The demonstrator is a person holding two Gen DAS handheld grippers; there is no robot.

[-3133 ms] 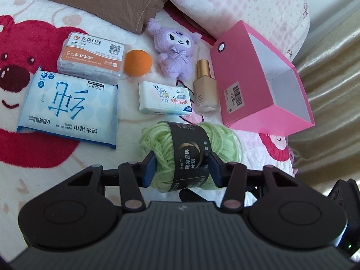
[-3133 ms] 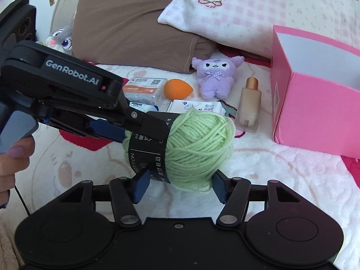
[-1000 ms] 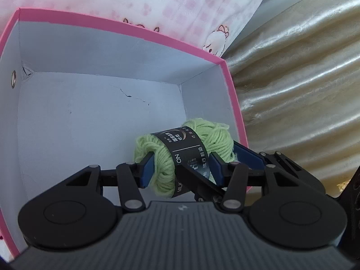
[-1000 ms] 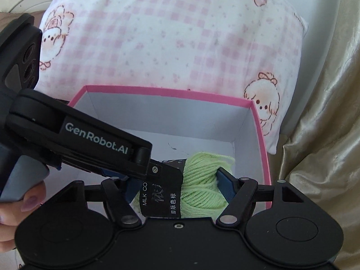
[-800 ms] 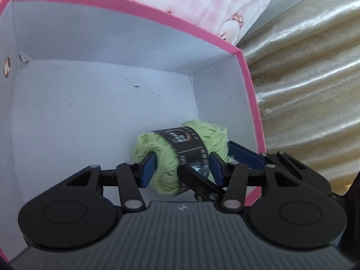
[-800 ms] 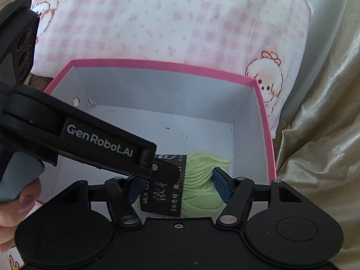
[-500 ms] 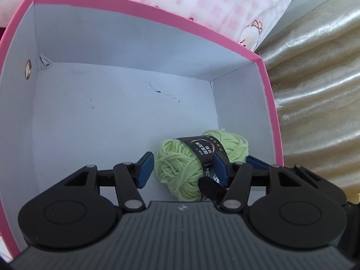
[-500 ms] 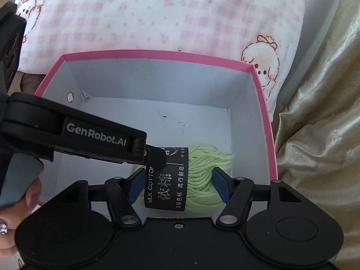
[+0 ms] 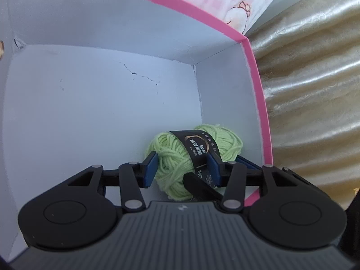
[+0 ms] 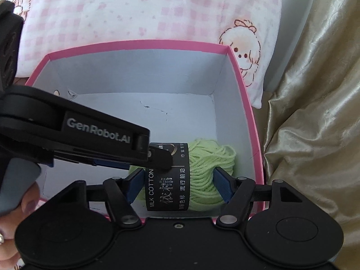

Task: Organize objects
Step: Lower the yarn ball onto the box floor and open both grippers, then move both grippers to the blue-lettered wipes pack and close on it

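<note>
A light green yarn ball (image 9: 171, 159) with a black paper band lies low in the near right corner of the pink box (image 9: 254, 67), which is white inside. My left gripper (image 9: 181, 168) straddles the yarn; its jaws are closing and both blue pads touch it. In the right wrist view my right gripper (image 10: 178, 186) also holds the yarn ball (image 10: 207, 166) between its pads, its jaws opening slightly. There the left gripper's finger (image 10: 99, 132) crosses from the left onto the band. The box rim (image 10: 139, 43) frames both.
A pink-checked pillow (image 10: 135, 11) leans behind the box. Shiny gold fabric (image 10: 315, 112) hangs close along the box's right wall. A person's hand (image 10: 13, 213) grips the left tool's handle. The box floor (image 9: 78, 112) left of the yarn is bare.
Both grippers carried the yarn from the bed into the box and sank toward its floor. Half a second ago the left jaws stood apart from the yarn; now they touch it again.
</note>
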